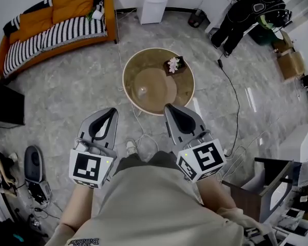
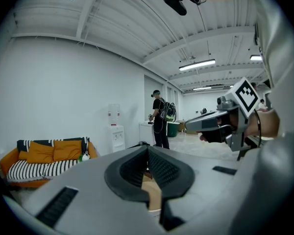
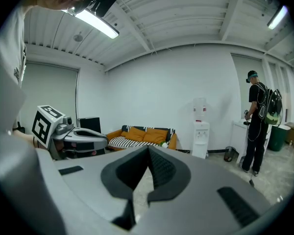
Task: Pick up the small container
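Bench [image 1: 186,92] top, round and brown, carries the small container [image 1: 142,90], a pale see-through thing just left of the bench's middle. It sits apart from a dark flower box [image 1: 174,65] near the far rim. Only the head view shows it. Left gripper [image 1: 112,110] and right gripper [image 1: 168,107] hover on the bench's near side, both clenched on nothing. Their own views add ceiling lights [image 3: 95,23].

- I saw an orange sofa [image 1: 56,22] with black-and-white stripes.
- My left gripper [image 1: 111,111] and right gripper [image 1: 169,108] were grey, with black-and-white square markings.
- The round table [image 1: 136,65] was brown.
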A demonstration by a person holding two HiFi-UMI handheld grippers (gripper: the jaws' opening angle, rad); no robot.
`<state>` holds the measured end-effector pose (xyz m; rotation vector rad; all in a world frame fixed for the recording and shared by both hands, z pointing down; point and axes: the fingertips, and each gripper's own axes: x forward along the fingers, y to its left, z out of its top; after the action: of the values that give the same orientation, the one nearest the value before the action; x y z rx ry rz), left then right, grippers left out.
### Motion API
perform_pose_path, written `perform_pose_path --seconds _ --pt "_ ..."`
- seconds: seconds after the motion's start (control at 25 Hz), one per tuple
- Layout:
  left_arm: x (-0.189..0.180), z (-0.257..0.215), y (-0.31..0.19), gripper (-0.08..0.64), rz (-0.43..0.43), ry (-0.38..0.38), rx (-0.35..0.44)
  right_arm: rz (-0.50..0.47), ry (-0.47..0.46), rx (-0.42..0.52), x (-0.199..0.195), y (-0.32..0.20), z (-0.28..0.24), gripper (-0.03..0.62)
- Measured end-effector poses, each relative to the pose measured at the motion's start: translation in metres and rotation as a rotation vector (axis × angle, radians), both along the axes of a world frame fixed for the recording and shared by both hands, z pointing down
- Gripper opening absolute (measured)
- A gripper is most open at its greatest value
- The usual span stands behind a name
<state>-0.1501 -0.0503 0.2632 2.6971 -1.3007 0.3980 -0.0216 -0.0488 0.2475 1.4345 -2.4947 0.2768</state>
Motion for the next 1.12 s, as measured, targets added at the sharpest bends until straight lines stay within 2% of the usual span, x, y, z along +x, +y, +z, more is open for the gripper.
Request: perform_pose_path --seconds 0.32,0.6,0.8,1.0,1.04,1.12 --pt "-0.004 0.008 -0.028 0.006 -0.019 -0.005 -0.01 -0.026 0.012 0.003 -0.003 -0.033 0.005 -0.003" --pt "0.001 0.005 -0.063 0.006 -0.069 0.014 -0.004 -0.018 -0.029 0.035 0.011 -0.072 0.003 -0.003" --pt "0.011 0.017 -0.097 0.006 -0.109 -0.032 0.019 -0.008 -0.074 0.053 0.028 -0.106 0.013 -0.003" --pt "0.021 0.023 -0.132 0.006 -0.134 -0.128 0.136 0.016 -0.113 0.089 0.037 -0.146 0.026 -0.001" --pt "0.024 0.025 -0.139 0.006 -0.136 -0.125 0.138 0.017 -0.123 0.094 0.037 -0.155 0.03 0.008" --pt "0.028 0.031 -0.155 0.006 -0.137 -0.117 0.143 0.006 -0.138 0.108 0.037 -0.171 0.039 0.102"
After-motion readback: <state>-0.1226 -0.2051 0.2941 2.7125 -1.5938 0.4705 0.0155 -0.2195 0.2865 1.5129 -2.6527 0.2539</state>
